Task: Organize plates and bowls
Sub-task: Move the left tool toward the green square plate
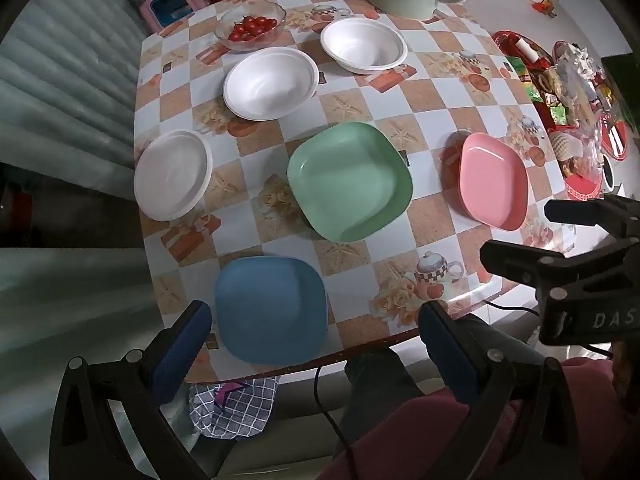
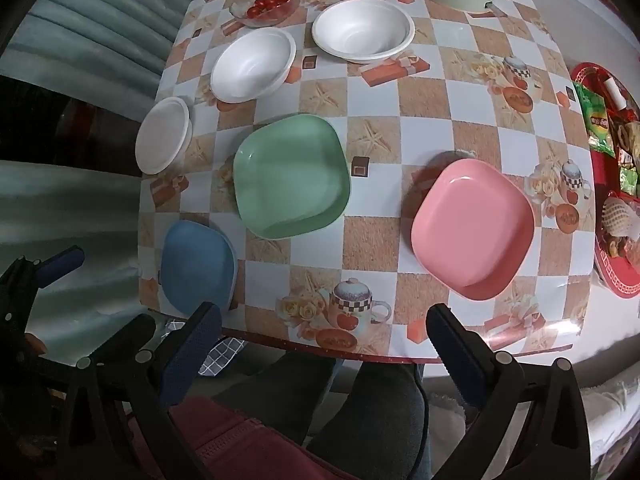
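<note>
We hold our left gripper (image 1: 316, 344) and right gripper (image 2: 324, 340) pointing down with jaws spread wide and nothing between them, and beneath the jaws what appear to be our knees (image 2: 360, 412) show dimly.

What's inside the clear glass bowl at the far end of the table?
The glass bowl holds a small heap of red cherry tomatoes, piled toward one side. The rest of its floor looks bare through the glass. Anything beneath the tomatoes is hidden.
</note>
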`<state>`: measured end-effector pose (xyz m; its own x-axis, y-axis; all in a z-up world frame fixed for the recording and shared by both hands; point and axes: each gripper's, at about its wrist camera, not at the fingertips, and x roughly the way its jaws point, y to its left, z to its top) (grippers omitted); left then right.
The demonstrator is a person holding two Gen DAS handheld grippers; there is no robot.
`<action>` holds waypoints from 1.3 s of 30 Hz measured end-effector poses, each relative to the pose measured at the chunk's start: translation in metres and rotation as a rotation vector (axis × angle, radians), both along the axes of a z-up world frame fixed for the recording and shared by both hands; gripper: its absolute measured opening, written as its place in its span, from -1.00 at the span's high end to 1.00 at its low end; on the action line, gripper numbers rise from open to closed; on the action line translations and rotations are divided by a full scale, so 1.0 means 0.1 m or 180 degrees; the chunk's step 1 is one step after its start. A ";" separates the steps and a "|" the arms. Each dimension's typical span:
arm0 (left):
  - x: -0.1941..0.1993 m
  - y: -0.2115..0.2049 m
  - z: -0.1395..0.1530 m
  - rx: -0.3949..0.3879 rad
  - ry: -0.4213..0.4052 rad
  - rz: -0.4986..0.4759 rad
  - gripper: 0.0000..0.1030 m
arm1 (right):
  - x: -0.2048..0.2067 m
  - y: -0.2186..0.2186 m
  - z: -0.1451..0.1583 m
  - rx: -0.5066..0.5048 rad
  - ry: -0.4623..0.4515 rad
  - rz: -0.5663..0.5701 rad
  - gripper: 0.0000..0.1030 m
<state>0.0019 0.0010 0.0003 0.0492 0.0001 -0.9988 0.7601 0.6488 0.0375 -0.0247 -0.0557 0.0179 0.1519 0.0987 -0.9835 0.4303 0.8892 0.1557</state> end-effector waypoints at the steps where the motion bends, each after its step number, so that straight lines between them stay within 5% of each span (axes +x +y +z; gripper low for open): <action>1: 0.01 0.00 0.00 -0.0004 0.0003 0.0006 -1.00 | 0.01 0.01 0.00 -0.0001 0.0002 0.0003 -1.00; 23: 0.03 0.07 -0.03 -0.0200 -0.0019 0.0058 -1.00 | 0.02 0.03 -0.04 0.0016 0.0011 0.0027 -1.00; 39: 0.01 0.10 -0.09 0.0036 -0.0115 0.0065 -1.00 | 0.03 0.01 -0.07 -0.0072 0.0041 0.0047 -1.00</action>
